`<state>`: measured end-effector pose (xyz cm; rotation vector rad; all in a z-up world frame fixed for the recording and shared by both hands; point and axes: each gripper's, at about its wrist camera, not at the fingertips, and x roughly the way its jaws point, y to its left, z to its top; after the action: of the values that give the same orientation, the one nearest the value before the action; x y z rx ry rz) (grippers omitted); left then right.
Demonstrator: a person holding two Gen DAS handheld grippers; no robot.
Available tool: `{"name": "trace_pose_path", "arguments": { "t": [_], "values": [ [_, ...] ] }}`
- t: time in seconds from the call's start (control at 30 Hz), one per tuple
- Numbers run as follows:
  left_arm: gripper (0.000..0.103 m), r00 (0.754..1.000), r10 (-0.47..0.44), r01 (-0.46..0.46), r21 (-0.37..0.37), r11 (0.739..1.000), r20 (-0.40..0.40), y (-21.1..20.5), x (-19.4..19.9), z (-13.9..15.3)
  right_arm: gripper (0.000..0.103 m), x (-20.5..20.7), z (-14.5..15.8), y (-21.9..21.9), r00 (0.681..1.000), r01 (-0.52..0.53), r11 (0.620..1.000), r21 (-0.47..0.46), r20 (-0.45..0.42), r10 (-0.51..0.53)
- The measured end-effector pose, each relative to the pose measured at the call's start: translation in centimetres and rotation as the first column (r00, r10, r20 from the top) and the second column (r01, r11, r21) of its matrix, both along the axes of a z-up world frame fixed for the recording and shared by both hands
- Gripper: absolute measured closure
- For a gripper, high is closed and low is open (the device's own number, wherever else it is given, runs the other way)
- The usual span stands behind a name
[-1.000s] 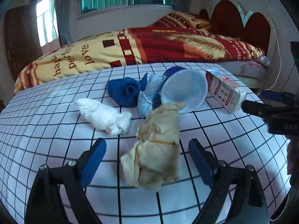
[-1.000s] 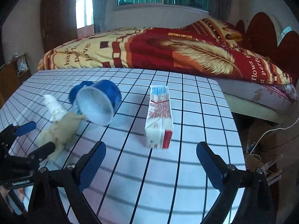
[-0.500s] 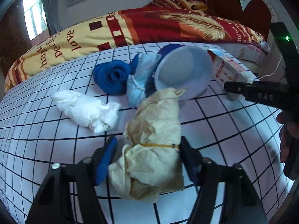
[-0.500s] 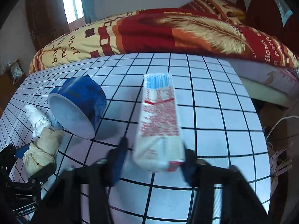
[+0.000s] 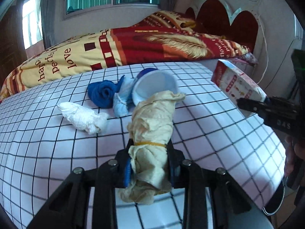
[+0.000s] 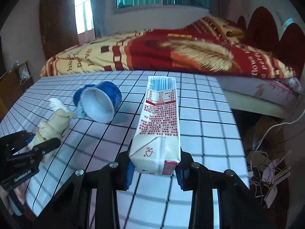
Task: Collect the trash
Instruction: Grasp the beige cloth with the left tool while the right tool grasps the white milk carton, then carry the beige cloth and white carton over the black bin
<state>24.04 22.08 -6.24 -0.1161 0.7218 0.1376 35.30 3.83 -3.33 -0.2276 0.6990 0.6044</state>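
Two claws clamped, left claw (image 5: 149, 164) closing on tan rag bundle (image 5: 152, 126), right claw (image 6: 154, 168) gripping milk carton (image 6: 160, 122), bundle's underside hidden, perhaps lifted.

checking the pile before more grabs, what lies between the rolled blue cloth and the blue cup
A crumpled light blue wad sits between the blue cloth and blue cup, touching both, in the left wrist view.

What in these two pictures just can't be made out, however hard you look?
- Left wrist view: the blue cup's bottom, hidden behind its own rim and the beige bundle.
- Left wrist view: the carton's lower end, covered by the right gripper.
- Right wrist view: the carton's small print, too fine to read.
- Both views: any bin for the trash, outside the frames.
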Motion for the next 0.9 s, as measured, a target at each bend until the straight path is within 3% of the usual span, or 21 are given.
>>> {"name": "trace_pose_path", "arguments": {
  "t": [0.57, 0.9],
  "values": [
    [0.072, 0.992, -0.101, 0.100, 0.022, 0.995, 0.079, -7.8, -5.5, 2.5, 0.065, -10.3, 2.0, -12.2, 0.992, 0.097, 0.994, 0.049, 0.071, -0.100],
    [0.072, 0.978, -0.177, 0.176, 0.019, 0.984, 0.107, -12.4, -6.6, 3.2, 0.065, -13.7, 3.2, -18.1, 0.980, 0.165, 0.984, 0.071, 0.103, -0.172]
  ]
}}
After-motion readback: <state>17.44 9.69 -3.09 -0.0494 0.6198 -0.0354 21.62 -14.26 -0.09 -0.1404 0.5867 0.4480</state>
